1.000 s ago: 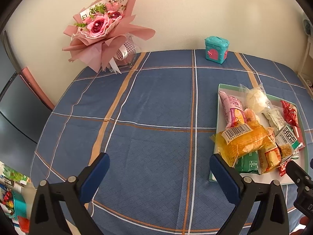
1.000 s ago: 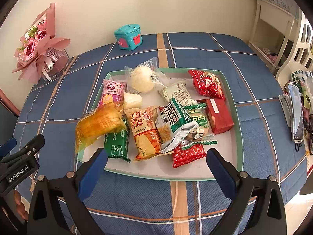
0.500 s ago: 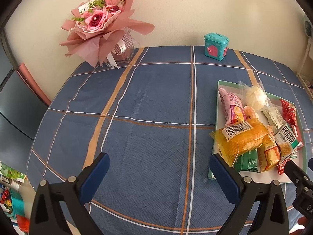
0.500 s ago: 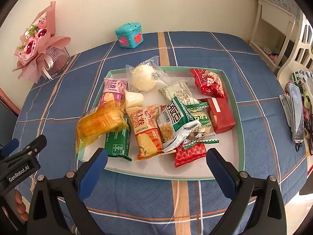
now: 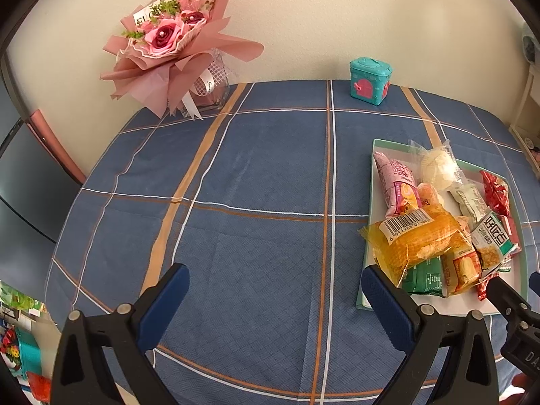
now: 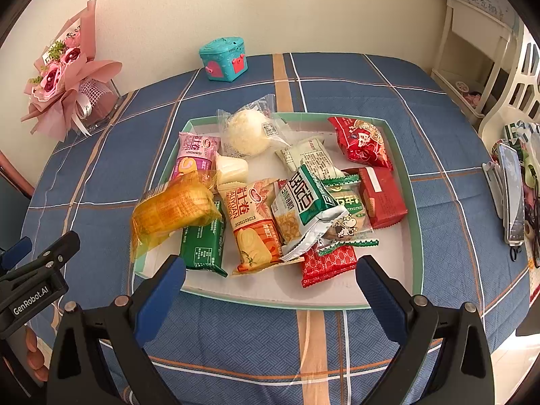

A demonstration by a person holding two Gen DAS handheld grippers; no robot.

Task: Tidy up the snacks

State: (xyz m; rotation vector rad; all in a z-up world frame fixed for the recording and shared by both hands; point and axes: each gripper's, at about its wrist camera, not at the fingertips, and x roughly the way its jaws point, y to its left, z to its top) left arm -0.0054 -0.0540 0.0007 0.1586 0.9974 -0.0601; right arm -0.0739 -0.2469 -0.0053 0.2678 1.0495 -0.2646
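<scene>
Both your left gripper (image 5: 275, 292) and right gripper (image 6: 270, 281) gape empty; the right hangs over the snack tray's (image 6: 414, 199) near edge

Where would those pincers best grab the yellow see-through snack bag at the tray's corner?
Probably across its puffy middle. The yellow see-through snack bag lies on top of the green packet, overhanging the tray rim, so the open right gripper could come down from above, unobstructed.

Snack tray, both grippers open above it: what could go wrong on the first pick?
1. The yellow packet overhangs the tray edge; a nudge may tip it out.
2. Packets overlap: lifting the green-and-white packet could drag neighbours.
3. Right gripper and left gripper sit close; they could collide.
</scene>
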